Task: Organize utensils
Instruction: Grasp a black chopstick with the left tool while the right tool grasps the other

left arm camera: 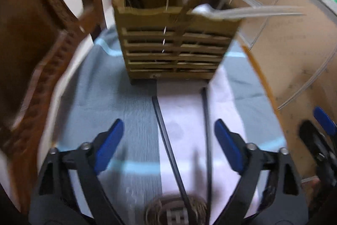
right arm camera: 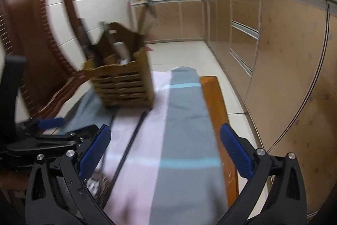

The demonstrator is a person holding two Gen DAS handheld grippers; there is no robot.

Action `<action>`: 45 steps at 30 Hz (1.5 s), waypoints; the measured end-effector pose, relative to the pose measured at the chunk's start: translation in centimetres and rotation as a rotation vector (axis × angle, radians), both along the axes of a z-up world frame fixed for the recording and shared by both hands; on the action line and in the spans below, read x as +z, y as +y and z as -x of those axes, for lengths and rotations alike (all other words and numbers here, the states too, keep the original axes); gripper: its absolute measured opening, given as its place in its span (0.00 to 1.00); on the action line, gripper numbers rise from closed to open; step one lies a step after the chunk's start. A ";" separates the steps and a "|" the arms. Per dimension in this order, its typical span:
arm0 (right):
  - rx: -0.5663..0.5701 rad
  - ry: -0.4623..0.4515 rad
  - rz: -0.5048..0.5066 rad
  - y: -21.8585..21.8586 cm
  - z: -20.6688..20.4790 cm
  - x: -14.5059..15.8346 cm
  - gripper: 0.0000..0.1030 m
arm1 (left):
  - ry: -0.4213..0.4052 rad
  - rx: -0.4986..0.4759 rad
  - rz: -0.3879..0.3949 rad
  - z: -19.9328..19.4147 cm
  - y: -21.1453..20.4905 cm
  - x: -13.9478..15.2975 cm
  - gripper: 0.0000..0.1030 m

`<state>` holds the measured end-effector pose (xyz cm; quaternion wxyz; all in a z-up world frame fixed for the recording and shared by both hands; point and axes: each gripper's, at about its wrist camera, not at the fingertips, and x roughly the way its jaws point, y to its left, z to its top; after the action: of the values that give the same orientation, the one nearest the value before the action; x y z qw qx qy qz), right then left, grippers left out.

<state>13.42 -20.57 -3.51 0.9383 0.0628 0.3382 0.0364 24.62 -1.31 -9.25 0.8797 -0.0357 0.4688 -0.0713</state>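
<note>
A slatted wooden utensil holder [left arm camera: 174, 45] [right arm camera: 124, 81] stands on the cloth at the far end of the table. Dark-handled utensils lean in it, and a pale spoon [left arm camera: 242, 12] sticks out to the right. Two black chopsticks [left arm camera: 166, 136] [right arm camera: 130, 144] lie on the cloth, running from the holder's foot toward me. My left gripper [left arm camera: 168, 125] hangs open above them with its blue pads well apart, touching neither. My right gripper [right arm camera: 165, 130] is open over the grey part of the cloth, with nothing between its fingers. Each gripper shows at the edge of the other's view.
A grey, white and light-blue striped cloth [right arm camera: 185, 119] covers an orange wooden table [right arm camera: 214, 102]. A round woven object [left arm camera: 174, 210] sits under the chopsticks' near ends. A brown carved chair [left arm camera: 42, 56] stands at the left. Kitchen cabinets [right arm camera: 284, 56] and tiled floor are on the right.
</note>
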 end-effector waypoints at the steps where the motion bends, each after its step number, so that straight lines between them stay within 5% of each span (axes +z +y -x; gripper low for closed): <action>1: -0.007 0.017 -0.014 -0.3 -0.7 -0.4 0.97 | 0.021 0.014 0.007 -0.8 0.2 -0.8 0.72; 4: 0.015 0.045 -0.004 0.1 -2.2 -1.5 0.97 | 0.098 0.052 0.013 -3.1 0.6 -3.3 0.63; 8: 0.065 0.068 0.026 1.6 -4.0 -2.5 0.91 | 0.052 0.047 -0.070 -3.6 -0.5 -3.8 0.57; 9: 0.076 0.082 0.023 2.0 -4.4 -2.7 0.88 | 0.041 0.050 -0.081 -3.5 -0.4 -3.8 0.48; 10: 0.093 0.104 0.020 2.5 -5.1 -3.1 0.86 | 0.029 0.050 -0.076 -3.5 -0.2 -3.7 0.08; 12: 0.116 0.138 0.024 3.5 -6.3 -3.7 0.77 | 0.041 0.081 0.016 -3.5 1.6 -3.8 0.07; 16: 0.134 0.195 0.033 5.5 -8.0 -5.2 0.74 | 0.012 0.088 0.040 -2.3 4.0 -2.1 0.06; 24: 0.117 0.282 0.096 8.8 -11.0 -7.3 0.54 | -0.291 0.015 0.070 5.7 4.8 9.7 0.06; 30: 0.120 0.310 0.190 10.8 -12.1 -8.6 0.38 | -0.418 -0.013 0.068 8.6 5.1 14.5 0.06; 31: 0.125 0.309 0.191 11.0 -12.2 -8.6 0.34 | -0.427 -0.012 0.074 8.7 5.5 14.9 0.06; 32: 0.144 0.303 0.193 11.2 -12.2 -8.5 0.16 | -0.430 -0.010 0.082 8.5 6.0 15.3 0.06; 34: 0.164 0.292 0.186 11.5 -12.0 -8.4 0.11 | -0.434 -0.001 0.092 8.6 6.6 15.4 0.06; 38: 0.176 0.240 0.146 11.3 -10.4 -6.6 0.08 | -0.446 0.012 0.104 9.4 7.3 16.7 0.06; 45: 0.188 0.070 0.065 9.1 -4.1 2.2 0.07 | -0.462 0.001 0.108 11.1 7.5 18.1 0.06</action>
<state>17.52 -11.46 -1.27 0.9199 0.0015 0.3761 0.1109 13.54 6.19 8.87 0.9605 -0.0660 0.2505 -0.1020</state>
